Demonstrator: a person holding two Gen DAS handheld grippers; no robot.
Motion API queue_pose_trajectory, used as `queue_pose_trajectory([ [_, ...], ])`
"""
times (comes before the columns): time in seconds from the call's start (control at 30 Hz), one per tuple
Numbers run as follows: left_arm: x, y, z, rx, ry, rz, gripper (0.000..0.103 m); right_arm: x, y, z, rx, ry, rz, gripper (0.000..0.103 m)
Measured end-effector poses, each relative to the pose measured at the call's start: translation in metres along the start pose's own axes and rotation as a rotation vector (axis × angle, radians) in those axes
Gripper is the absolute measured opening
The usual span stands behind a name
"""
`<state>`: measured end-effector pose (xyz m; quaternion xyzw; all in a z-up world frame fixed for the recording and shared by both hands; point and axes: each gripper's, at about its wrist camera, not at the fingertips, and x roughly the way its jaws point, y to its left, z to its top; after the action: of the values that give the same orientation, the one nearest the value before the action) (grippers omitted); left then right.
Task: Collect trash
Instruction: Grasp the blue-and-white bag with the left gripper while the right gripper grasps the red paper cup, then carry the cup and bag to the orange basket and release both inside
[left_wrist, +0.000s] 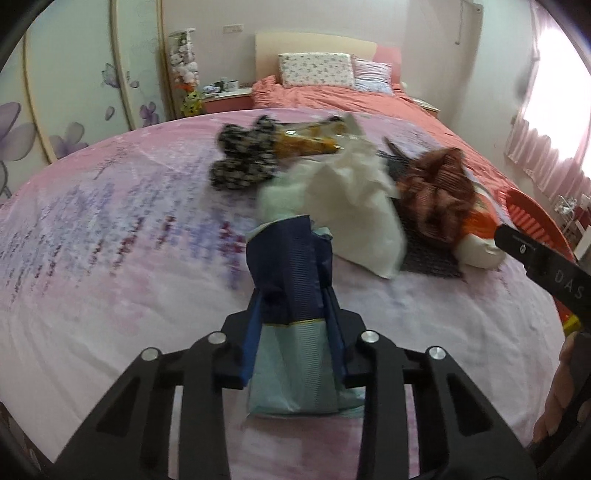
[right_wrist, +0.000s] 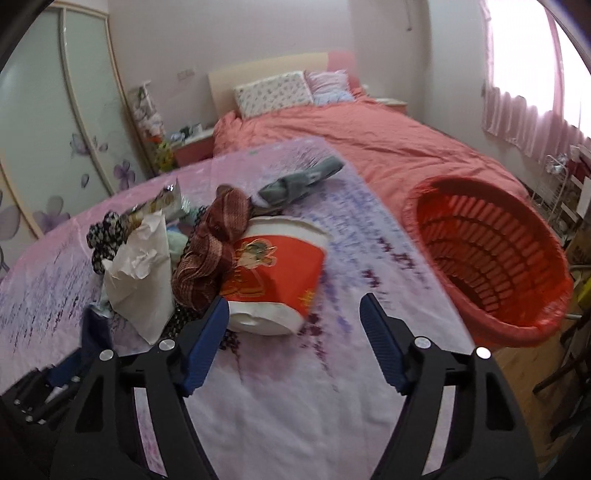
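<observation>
Grab step, both hands at the pile on the bed (right_wrist: 280, 398). Left gripper (left_wrist: 291, 291) pinches a blue-and-pale wrapper (left_wrist: 291, 373), lying on the sheet just in front of the white paper bag (left_wrist: 354, 218). Right gripper (right_wrist: 295, 314) is spread, nothing pinched; its left finger (right_wrist: 207, 343) is near or touching the red cup (right_wrist: 280, 273), which lies on its side right of the bag. The red basket (right_wrist: 491, 258) sits well right of the cup, apparently empty. Next, likely: lift the wrapper to the basket, close on the cup.

Bedroom with pale walls (right_wrist: 229, 33), bed (right_wrist: 388, 147) under a salmon duvet, cream headboard (left_wrist: 314, 42), two pillows (left_wrist: 316, 70), wardrobe doors (right_wrist: 44, 147) printed with purple flowers, pink curtains (right_wrist: 524, 110) glowing with daylight, wooden floor (right_wrist: 517, 373) at right.
</observation>
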<state>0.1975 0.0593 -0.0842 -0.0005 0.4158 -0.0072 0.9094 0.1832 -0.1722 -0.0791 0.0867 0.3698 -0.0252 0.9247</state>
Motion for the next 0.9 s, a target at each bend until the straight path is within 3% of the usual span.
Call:
queue_pose_trajectory([
  [0.23,0.013,0.051,0.018,-0.062,0.02,0.106,0.038,0.025,0.01,0.011,0.026,0.047,0.005,0.081],
  [0.3,0.016,0.062,0.023,-0.087,0.029,0.092,0.042,0.031,0.013,0.012,0.019,0.059,-0.007,0.081],
  [0.37,0.017,0.068,0.026,-0.099,0.034,0.08,0.042,0.036,0.015,0.011,0.006,0.065,-0.023,0.081],
  [0.43,0.018,0.074,0.028,-0.11,0.039,0.056,0.042,0.041,0.014,0.01,0.009,0.097,-0.032,0.073],
  [0.57,0.016,0.082,0.025,-0.126,0.038,0.016,0.041,0.037,0.005,0.01,0.042,0.088,-0.047,0.072],
  [0.9,0.013,0.084,0.021,-0.127,0.014,-0.008,0.035,0.01,-0.013,0.01,0.018,-0.003,-0.099,0.072],
])
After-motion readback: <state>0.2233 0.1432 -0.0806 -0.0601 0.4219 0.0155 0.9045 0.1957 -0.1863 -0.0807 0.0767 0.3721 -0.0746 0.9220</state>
